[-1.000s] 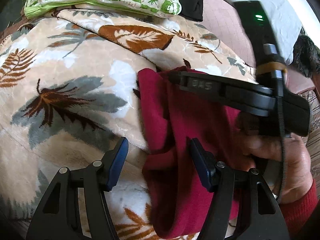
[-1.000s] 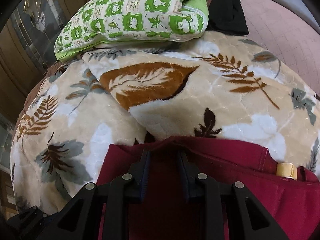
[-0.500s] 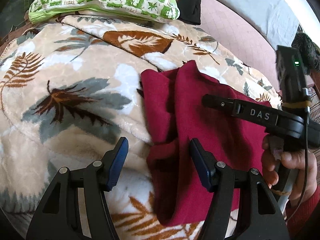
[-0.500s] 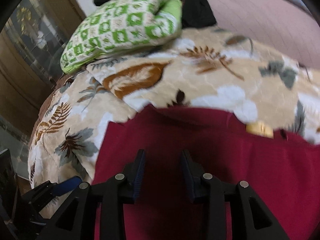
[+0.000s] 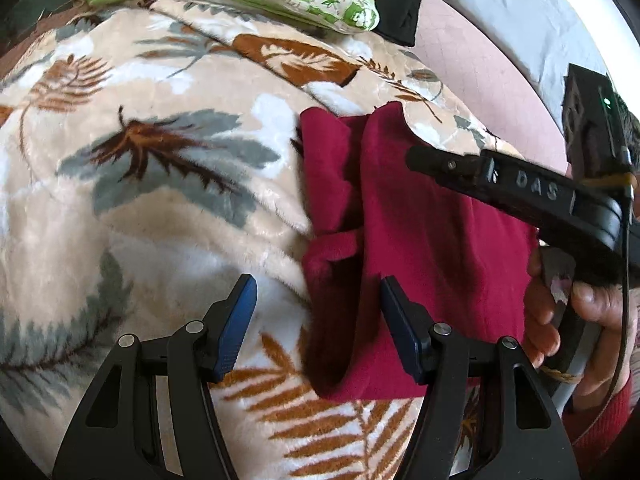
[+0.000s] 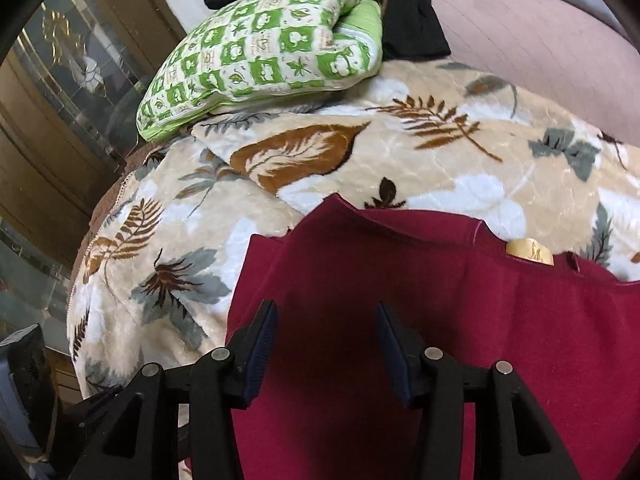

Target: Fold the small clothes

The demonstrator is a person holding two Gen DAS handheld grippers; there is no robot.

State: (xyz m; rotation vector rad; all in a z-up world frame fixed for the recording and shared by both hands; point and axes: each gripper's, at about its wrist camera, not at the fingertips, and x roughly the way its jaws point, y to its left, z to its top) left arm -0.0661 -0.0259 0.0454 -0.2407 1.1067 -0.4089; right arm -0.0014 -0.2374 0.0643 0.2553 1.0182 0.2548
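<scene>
A dark red garment (image 5: 420,240) lies partly folded on a leaf-patterned blanket (image 5: 160,200); it also fills the lower right wrist view (image 6: 440,320), with a yellow label (image 6: 529,251) at its far edge. My left gripper (image 5: 316,320) is open and empty, its jaws either side of the garment's left folded edge, just above the cloth. My right gripper (image 6: 326,344) is open and empty over the garment's middle. In the left wrist view the right gripper's body (image 5: 520,196) hovers over the garment's right part.
A green-and-white checked pillow (image 6: 264,60) lies at the blanket's far end, with black cloth (image 6: 408,20) behind it. A pink mattress (image 6: 540,40) runs along the right. A glass-fronted cabinet (image 6: 60,120) stands at the left.
The right gripper's jaws have opened, letting go of the red cloth, and it has drawn back to the right. The garment now lies flatter. The left gripper has stayed open.
</scene>
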